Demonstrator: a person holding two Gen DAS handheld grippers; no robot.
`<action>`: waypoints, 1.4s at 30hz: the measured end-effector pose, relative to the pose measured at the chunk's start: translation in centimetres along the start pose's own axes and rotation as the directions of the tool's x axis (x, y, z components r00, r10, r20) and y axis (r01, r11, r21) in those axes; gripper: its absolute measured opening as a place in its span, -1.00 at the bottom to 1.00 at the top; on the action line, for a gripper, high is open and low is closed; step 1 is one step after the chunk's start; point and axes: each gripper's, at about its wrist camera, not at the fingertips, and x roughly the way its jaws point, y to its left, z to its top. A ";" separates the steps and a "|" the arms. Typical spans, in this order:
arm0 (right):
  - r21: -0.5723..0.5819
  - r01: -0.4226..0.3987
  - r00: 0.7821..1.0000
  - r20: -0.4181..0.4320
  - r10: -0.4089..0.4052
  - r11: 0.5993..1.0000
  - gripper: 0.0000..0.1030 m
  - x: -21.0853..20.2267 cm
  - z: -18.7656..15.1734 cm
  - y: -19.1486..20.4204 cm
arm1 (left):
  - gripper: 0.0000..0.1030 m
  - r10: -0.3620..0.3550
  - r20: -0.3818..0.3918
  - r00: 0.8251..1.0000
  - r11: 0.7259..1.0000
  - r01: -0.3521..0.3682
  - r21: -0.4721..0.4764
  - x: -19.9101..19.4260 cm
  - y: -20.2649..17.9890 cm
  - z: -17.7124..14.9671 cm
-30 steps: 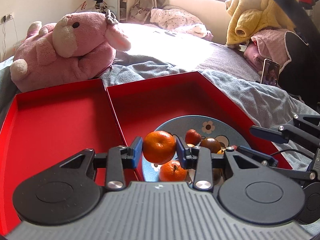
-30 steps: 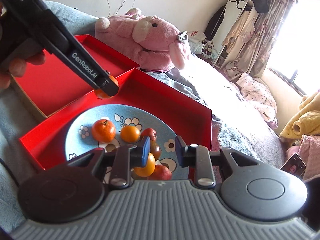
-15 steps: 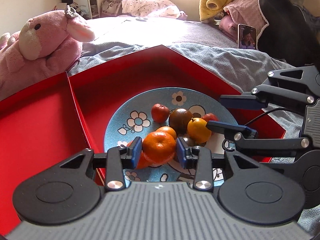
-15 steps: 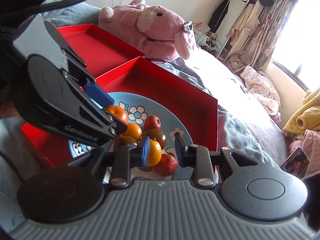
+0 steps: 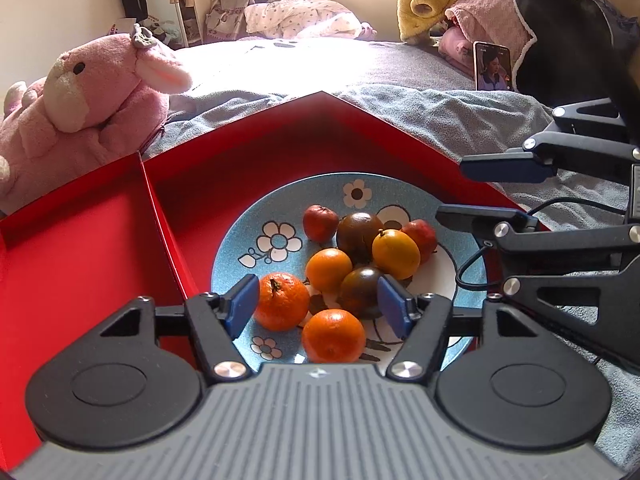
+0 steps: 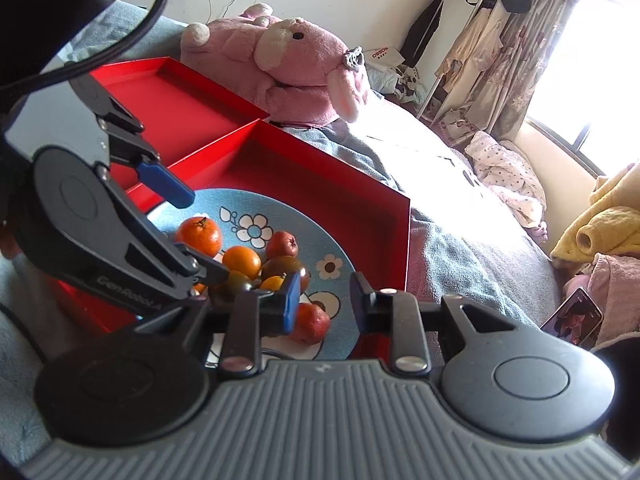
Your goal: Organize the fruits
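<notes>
A blue flowered plate (image 5: 320, 192) lies in the right half of a red box (image 5: 260, 148) and carries several fruits. Two tangerines (image 5: 282, 300) (image 5: 333, 335) rest at its near side, with a third orange fruit (image 5: 328, 270), a yellow one (image 5: 396, 254), dark tomatoes (image 5: 358, 232) and small red fruits (image 5: 320, 223) behind. My left gripper (image 5: 319, 302) hovers low over the plate with its jaws opening. The two near tangerines sit between its pads, pressed by neither. My right gripper (image 6: 326, 298) is at the plate's right side, shut to a narrow gap with nothing in it.
The box's left half (image 5: 80, 248) holds nothing. A pink plush toy (image 5: 92, 112) lies just behind the box on the grey blanket (image 5: 420, 112). A phone (image 5: 493, 66) leans against piled towels at the back right.
My left gripper swung from above the box's divider to over the plate, then its jaws spread and let go of the tangerine, which now lies on the plate. The right gripper stayed put.
</notes>
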 end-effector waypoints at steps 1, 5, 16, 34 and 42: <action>0.008 -0.001 1.000 0.000 0.001 1.000 -0.42 -0.1 0.0 -0.2 | 0.43 -0.001 0.003 1.000 1.000 0.001 -0.003 -0.2 0.0 0.0; 0.027 0.002 1.000 0.006 -0.003 1.000 -0.40 -0.6 0.1 -0.6 | 0.44 -0.005 0.022 1.000 1.000 0.005 0.001 -1.2 -0.4 -0.1; 0.243 -0.048 0.998 0.044 0.039 0.969 -0.40 -2.8 0.7 -2.8 | 0.45 0.030 0.085 0.996 0.998 -0.025 -0.056 -5.8 -1.2 0.1; 0.586 0.051 0.971 0.159 -0.177 0.809 -0.25 -15.3 -3.4 -13.8 | 0.54 0.038 0.187 0.982 0.999 -0.037 -0.007 -16.9 -8.8 1.2; 0.388 0.520 0.794 0.110 -0.598 0.761 0.13 -28.0 -5.7 -22.3 | 0.64 0.027 0.205 0.978 1.000 -0.027 0.000 -19.6 -10.4 0.5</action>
